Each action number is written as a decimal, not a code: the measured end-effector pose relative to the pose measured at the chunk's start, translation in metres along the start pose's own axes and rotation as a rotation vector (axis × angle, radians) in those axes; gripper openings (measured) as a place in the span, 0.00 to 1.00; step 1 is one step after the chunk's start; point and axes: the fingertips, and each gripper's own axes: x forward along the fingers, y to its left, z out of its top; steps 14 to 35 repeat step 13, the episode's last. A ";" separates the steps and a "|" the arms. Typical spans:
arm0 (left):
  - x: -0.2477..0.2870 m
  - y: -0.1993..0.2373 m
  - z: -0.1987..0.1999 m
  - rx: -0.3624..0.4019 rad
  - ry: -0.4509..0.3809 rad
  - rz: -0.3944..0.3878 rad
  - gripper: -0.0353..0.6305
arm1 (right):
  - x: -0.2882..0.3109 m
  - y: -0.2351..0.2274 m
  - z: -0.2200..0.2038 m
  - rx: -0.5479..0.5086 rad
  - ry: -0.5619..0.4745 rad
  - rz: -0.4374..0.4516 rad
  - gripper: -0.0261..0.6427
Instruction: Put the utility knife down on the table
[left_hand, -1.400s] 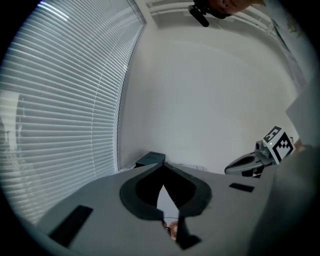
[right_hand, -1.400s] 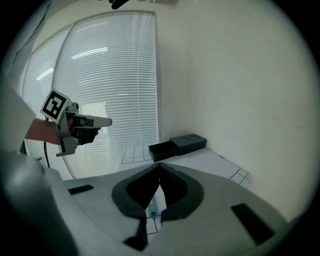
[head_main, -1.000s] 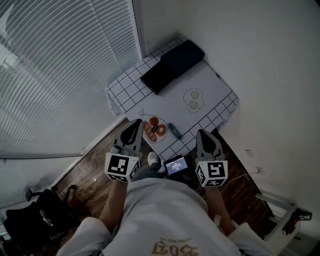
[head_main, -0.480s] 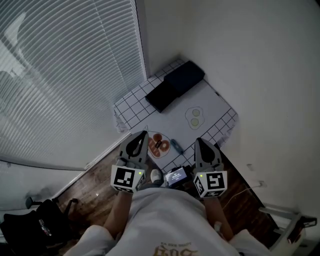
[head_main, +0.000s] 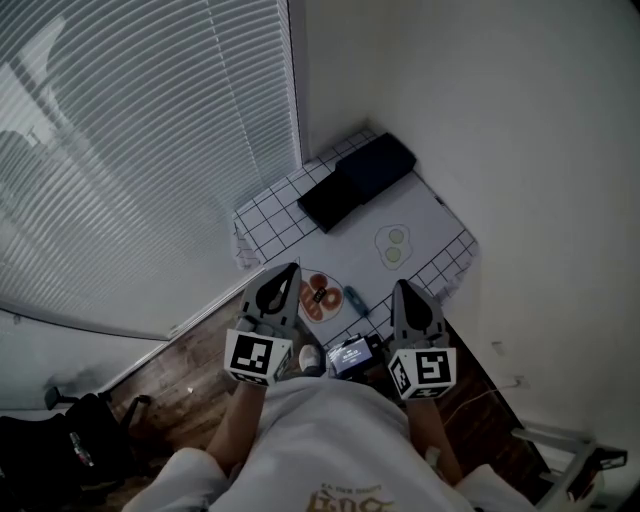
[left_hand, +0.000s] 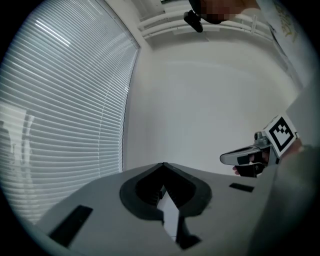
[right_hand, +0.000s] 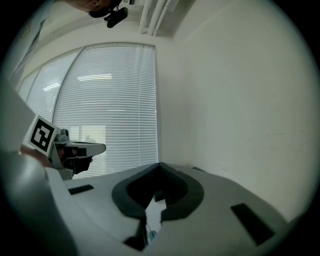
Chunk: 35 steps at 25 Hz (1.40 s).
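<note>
Both tongs are closed and empty: your left tongs (head_main: 287, 270) and right tongs (head_main: 403, 287) hover at lower centre, by the near edge of the counter (head_main: 268, 228). Between their tips, the utility knife (head_main: 356, 300) already lies on it, beside the plate (head_main: 322, 297). The set-down looks finished; next, simply draw clear without nudging it.

No words can be read. The yellow print (head_main: 350, 497) on the shirt (head_main: 330, 430), below the small screen (head_main: 352, 355), is too blurry.
</note>
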 end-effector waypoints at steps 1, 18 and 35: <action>0.001 0.000 -0.001 -0.001 0.001 -0.001 0.06 | 0.000 0.000 0.000 -0.001 0.000 0.000 0.05; 0.014 0.001 -0.003 0.000 0.002 -0.004 0.06 | 0.008 -0.011 0.006 -0.004 -0.011 -0.008 0.05; 0.014 0.001 -0.003 0.000 0.002 -0.004 0.06 | 0.008 -0.011 0.006 -0.004 -0.011 -0.008 0.05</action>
